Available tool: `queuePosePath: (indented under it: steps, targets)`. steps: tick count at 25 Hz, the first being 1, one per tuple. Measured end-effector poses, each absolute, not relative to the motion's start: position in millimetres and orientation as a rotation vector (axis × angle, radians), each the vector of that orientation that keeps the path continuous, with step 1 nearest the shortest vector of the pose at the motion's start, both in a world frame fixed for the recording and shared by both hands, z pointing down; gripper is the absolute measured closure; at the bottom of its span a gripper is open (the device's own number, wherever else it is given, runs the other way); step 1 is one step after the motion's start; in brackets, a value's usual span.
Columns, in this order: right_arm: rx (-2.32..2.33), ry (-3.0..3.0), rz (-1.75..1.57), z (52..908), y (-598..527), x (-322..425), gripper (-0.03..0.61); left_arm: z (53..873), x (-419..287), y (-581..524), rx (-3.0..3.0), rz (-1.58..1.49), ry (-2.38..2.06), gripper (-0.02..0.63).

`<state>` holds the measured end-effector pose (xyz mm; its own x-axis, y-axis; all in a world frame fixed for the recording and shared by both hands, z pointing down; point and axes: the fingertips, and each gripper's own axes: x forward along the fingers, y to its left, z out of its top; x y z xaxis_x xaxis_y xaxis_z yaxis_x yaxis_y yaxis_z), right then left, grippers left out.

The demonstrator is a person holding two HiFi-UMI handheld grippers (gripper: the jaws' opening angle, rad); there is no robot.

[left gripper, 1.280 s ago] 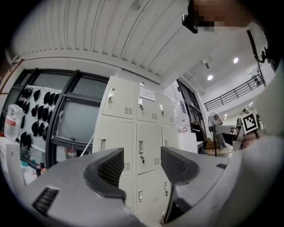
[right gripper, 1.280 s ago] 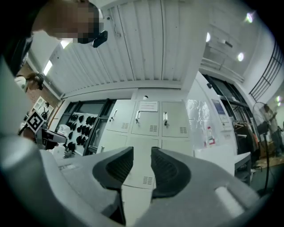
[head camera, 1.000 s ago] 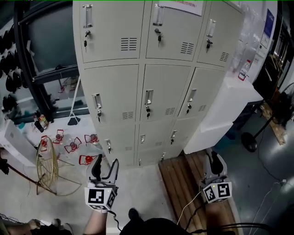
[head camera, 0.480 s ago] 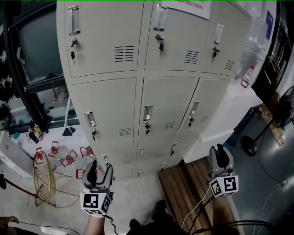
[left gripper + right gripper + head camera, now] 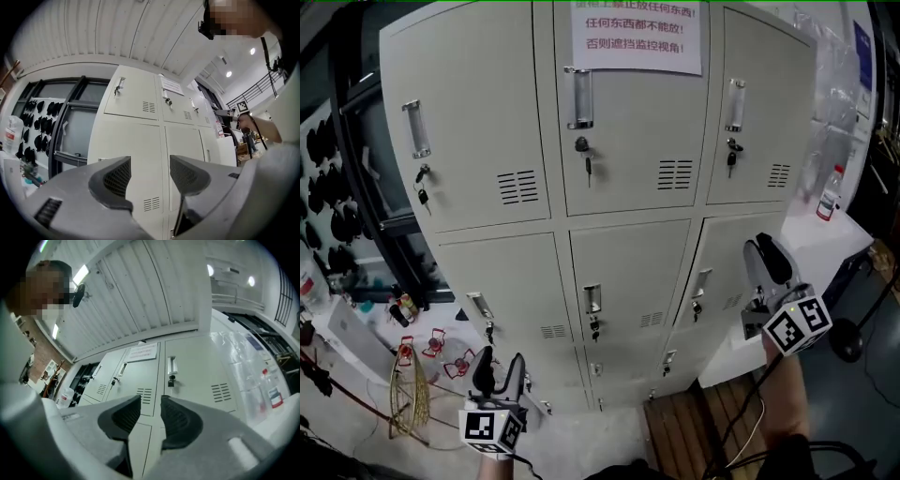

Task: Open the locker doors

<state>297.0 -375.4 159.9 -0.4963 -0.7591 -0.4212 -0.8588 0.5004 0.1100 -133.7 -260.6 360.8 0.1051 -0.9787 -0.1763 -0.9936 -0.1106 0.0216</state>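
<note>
The beige locker cabinet point(image 5: 619, 216) fills the head view, every door closed, with keys hanging in the locks. A paper notice point(image 5: 637, 37) is stuck on the top middle door. My right gripper point(image 5: 764, 251) is raised in front of the middle-row right door point(image 5: 722, 272), short of it; its jaws are opening with nothing between them. In the right gripper view it point(image 5: 150, 408) points up at the top right door's handle point(image 5: 171, 365). My left gripper point(image 5: 501, 364) hangs low at the left, open and empty, and faces the left column of doors point(image 5: 136, 140).
A white counter point(image 5: 839, 239) with a bottle point(image 5: 831, 192) adjoins the lockers on the right. A wooden pallet point(image 5: 694, 431) lies on the floor below. Red items point(image 5: 431, 347) and a yellow wire frame point(image 5: 411, 398) litter the floor at left, by a black window frame point(image 5: 370, 187).
The view has tilted up and drawn closer to the lockers. My right gripper has risen from near the pallet to the middle row's height. The left gripper has stayed low.
</note>
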Motion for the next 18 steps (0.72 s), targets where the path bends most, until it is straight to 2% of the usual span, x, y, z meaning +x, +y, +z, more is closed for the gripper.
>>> queuePosePath:
  steps: [8, 13, 18]
  targets:
    - [-1.312, 2.408, 0.666, 77.2, -434.2, 292.3, 0.445, 374.2, -110.5, -297.4, -2.225, 0.149, 2.055, 0.357]
    - [-1.310, 2.407, 0.733, 39.1, -453.0, 279.6, 0.411, 371.3, -102.8, -321.9, -2.278, 0.157, 1.988, 0.357]
    - [-1.299, 2.464, 0.662, 7.0, -477.2, 270.7, 0.374, 372.7, -105.6, -336.0, -2.325, 0.149, 1.938, 0.357]
